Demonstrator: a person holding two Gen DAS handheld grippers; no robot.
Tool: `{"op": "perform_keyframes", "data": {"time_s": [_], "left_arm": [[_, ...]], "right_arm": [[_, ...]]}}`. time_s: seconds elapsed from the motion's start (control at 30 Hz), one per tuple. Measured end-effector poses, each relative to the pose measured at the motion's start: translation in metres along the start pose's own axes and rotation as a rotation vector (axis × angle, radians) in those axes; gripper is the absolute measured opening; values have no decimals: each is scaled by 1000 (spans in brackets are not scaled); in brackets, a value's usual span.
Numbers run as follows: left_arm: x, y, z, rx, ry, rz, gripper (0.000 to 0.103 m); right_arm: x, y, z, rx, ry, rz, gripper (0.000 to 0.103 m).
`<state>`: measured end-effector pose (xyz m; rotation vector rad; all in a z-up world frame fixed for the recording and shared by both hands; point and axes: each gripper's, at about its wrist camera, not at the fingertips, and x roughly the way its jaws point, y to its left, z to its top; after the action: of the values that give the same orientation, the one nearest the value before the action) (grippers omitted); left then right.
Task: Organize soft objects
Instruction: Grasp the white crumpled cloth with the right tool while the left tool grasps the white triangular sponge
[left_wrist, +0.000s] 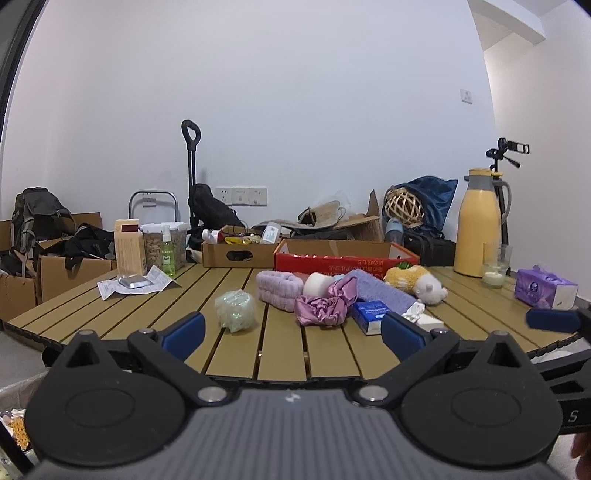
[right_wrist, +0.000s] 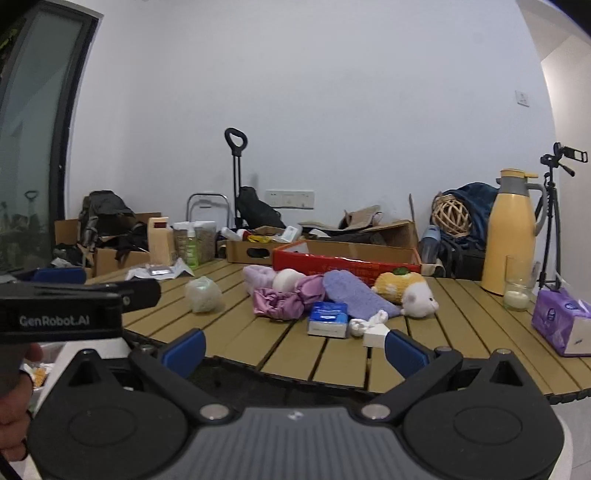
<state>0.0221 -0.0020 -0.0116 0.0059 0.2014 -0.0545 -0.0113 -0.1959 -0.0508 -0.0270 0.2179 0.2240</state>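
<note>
Both grippers hang off the bench (left_wrist: 110, 306) edge, left gripper (left_wrist: 291, 330) & right gripper (right_wrist: 293, 349) fingers spread, nothing held. Soft pile (left_wrist: 325, 295) sits just before the red box (left_wrist: 343, 258). Risk: satin scrunchie (right_wrist: 280, 301) slips, or a grab drags the tissue pack (right_wrist: 328, 319) w/ it.

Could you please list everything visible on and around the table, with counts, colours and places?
Bath pouf: 1, pale green, table left.
Headband: 1, lilac, centre.
Sponge: 1, white, centre.
Satin scrunchie: 1, pink, centre front.
Towel: 1, purple, centre right.
Plush toy: 1, yellow-white, right.
Tissue pack: 1, blue, front.
Tissue box: 1, purple, far right.
Thermos: 1, yellow, right rear.
Red box: 1, rear centre.
Left gripper: open.
Right gripper: open.
</note>
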Motion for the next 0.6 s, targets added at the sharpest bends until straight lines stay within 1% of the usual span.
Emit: {"op": "perform_keyframes", "data": {"time_s": [0.07,0.13,0.2,0.3,0.37,0.4,0.43,0.47,0.53,0.6], "left_arm": [[5,-1,-1,6,5,-1,103],[14,-1,-1,12,23,-1,103],[28,-1,0,15,47,-4,103],[58,0,2,-12,97,-29,103],[82,-1,5,-10,115,-43,103],[94,-1,6,-7,120,-47,100],[107,-2,8,-3,132,-49,95],[122,-2,11,-2,148,-50,92],[150,0,14,-15,181,-59,81],[179,2,17,-28,231,-60,76]], "right_arm": [[2,3,-1,-34,7,-37,103],[3,3,-3,-38,-1,-72,103],[7,-1,-3,-38,-4,-77,103],[26,-13,-1,-27,24,-83,100],[49,-24,3,3,66,-76,88],[60,-30,5,14,79,-76,80],[74,-36,8,26,91,-76,76],[85,-40,9,31,97,-78,74],[110,-47,14,37,100,-79,64],[135,-53,17,33,108,-67,60]]}}
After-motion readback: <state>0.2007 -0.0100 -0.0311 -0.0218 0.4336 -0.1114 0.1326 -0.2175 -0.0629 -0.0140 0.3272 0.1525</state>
